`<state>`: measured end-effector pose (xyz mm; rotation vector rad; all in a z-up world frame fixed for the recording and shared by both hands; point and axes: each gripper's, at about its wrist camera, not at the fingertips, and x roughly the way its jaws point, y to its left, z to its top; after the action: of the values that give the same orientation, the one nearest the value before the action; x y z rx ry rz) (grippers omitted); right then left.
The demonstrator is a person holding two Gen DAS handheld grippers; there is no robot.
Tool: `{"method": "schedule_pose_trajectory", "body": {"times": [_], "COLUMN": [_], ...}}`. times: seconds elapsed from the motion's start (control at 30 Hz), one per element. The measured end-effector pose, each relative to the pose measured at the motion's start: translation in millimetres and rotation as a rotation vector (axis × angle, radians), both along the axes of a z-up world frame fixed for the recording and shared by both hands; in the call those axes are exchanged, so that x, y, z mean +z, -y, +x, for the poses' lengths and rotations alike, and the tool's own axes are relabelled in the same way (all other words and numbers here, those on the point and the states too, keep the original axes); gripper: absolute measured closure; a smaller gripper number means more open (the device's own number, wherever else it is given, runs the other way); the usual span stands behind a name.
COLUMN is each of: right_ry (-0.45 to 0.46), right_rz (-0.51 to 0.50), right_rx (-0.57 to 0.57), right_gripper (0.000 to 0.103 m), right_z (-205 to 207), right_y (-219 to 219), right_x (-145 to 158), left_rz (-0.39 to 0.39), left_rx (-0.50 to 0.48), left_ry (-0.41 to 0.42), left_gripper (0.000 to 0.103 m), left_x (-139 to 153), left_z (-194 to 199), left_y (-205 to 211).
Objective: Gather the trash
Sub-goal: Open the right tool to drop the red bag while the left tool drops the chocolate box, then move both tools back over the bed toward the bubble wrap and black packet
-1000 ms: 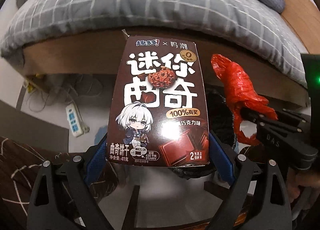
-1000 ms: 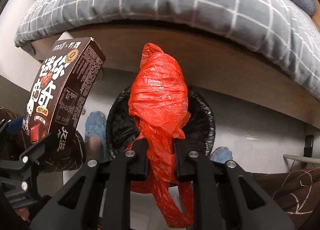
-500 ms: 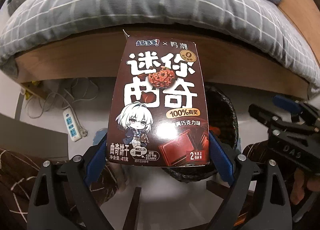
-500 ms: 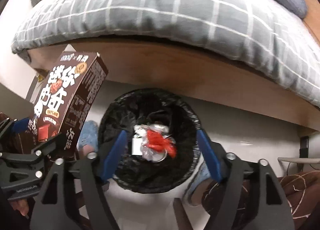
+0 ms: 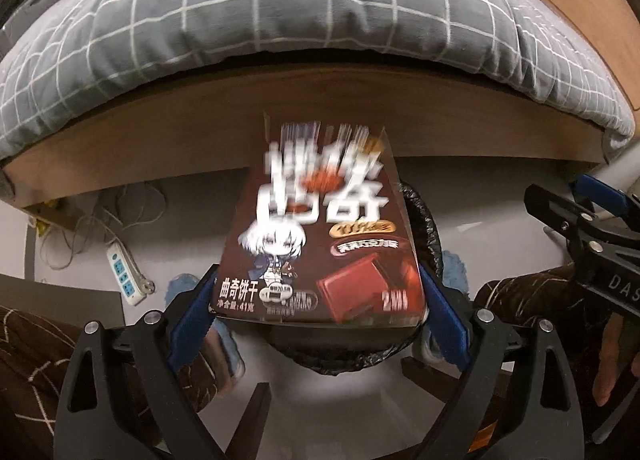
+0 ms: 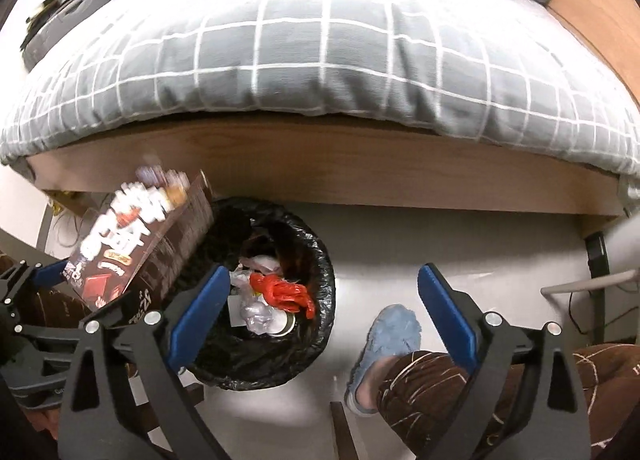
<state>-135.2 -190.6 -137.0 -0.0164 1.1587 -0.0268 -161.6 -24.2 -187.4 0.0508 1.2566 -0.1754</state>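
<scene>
The step in hand is the dropping of the cookie box into the trash bin. The left tongs have the lower end of the box between their two blue pads, and the box leans forward with its top toward 12 o'clock, over the bin. The box is blurred in both views, so it may already be slipping free; I cannot tell if the pads press it or have just let it go. In the right wrist view the box hangs at about 9 o'clock from the bin's opening, with its upper corner just over the rim.

The right tongs are spread wide and carry nothing. They hover above the floor, with the left pad over the bin and the right pad near the blue slipper at 4 o'clock from the bin. Inside the bin lies the red plastic bag, together with some pale wrappers and what looks like a can.

In my judgement the next move calls for the left tongs to let go fully, so that the box falls inside the black liner and not on the rim. The box is long and light, so it could catch on the edge and tip out to the floor beside the bed.
</scene>
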Motion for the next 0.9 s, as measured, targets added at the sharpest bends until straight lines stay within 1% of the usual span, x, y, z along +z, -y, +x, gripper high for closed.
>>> {"method": "schedule_pose_trajectory", "body": {"times": [0.07, 0.27, 0.33, 0.53, 0.63, 0.7, 0.9], "right_ry": [0.005, 0.036, 0.059, 0.172, 0.253, 0.28, 0.332], "right_rz": [0.006, 0.004, -0.001, -0.005, -0.026, -0.048, -0.091], "right_rx": [-0.008, -0.003, 0.002, 0.006, 0.005, 0.002, -0.019], "right_gripper": [0.012, 0.012, 0.012, 0.012, 0.009, 0.008, 0.008], "right_z": [0.0, 1.2, 1.7, 5.5, 10.7, 16.2, 41.7], "right_y": [2.5, 1.2, 0.6, 4.2, 7.1, 8.0, 15.8], "right_x": [3.3, 12.0, 21.5, 54.8, 75.7, 80.2, 93.6], "left_rz": [0.013, 0.018, 0.012, -0.017, -0.025, -0.038, -0.06], "left_rx": [0.0, 0.014, 0.018, 0.018, 0.014, 0.015, 0.02], "left_ry": [0.012, 0.054, 0.069, 0.158, 0.214, 0.251, 0.307], "left_gripper": [0.007, 0.006, 0.006, 0.006, 0.006, 0.006, 0.006], "left_x": [1.8, 11.6, 18.4, 55.0, 74.9, 88.3, 113.3], "left_z": [1.4, 9.2, 13.7, 27.4, 36.4, 46.7, 86.0], "left_y": [1.6, -0.9, -2.4, 1.6, 4.6, 5.8, 13.1]}}
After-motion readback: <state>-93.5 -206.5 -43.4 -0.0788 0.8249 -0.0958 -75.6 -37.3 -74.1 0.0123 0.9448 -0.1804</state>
